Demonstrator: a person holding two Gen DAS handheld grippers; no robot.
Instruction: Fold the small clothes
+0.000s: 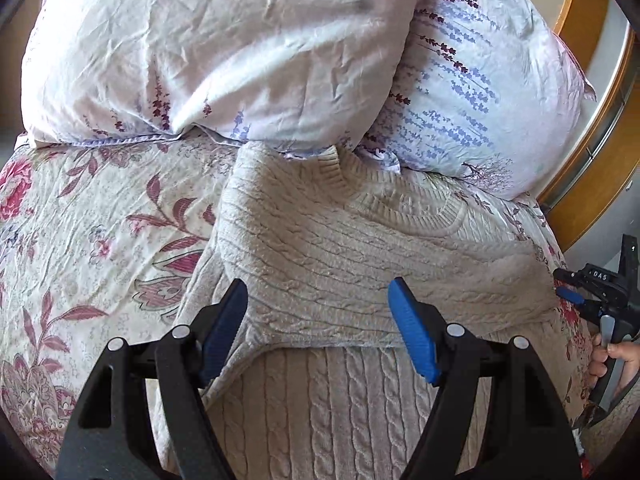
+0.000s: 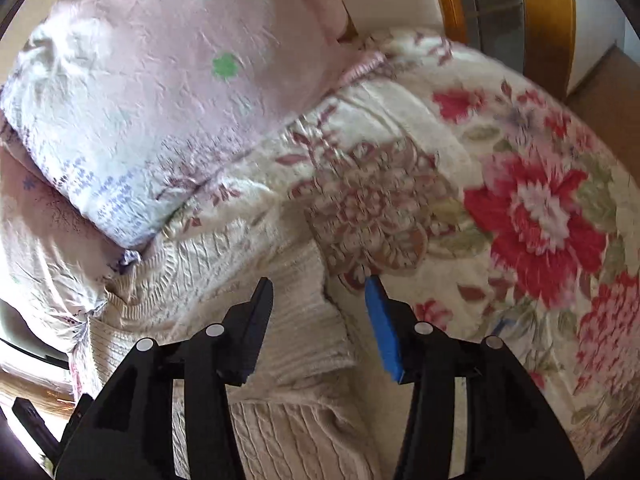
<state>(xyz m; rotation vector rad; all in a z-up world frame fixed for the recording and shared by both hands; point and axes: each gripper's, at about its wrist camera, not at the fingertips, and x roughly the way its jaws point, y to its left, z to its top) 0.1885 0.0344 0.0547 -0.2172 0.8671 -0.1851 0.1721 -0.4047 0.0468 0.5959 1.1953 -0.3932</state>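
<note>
Cream sweater [image 1: 340, 248] part-folded on floral bed [image 1: 100, 220], two pillows [image 1: 224, 52] behind, left tool [image 1: 318, 320] wide, right tool [image 2: 320, 316] wide, both empty.

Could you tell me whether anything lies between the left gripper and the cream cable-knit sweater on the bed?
Nothing visible does. The left gripper hangs open directly over the sweater, with only bare knit between its fingers. The pillows lie beyond the collar, touching the sweater's far edge, not in the gripper's path.
</note>
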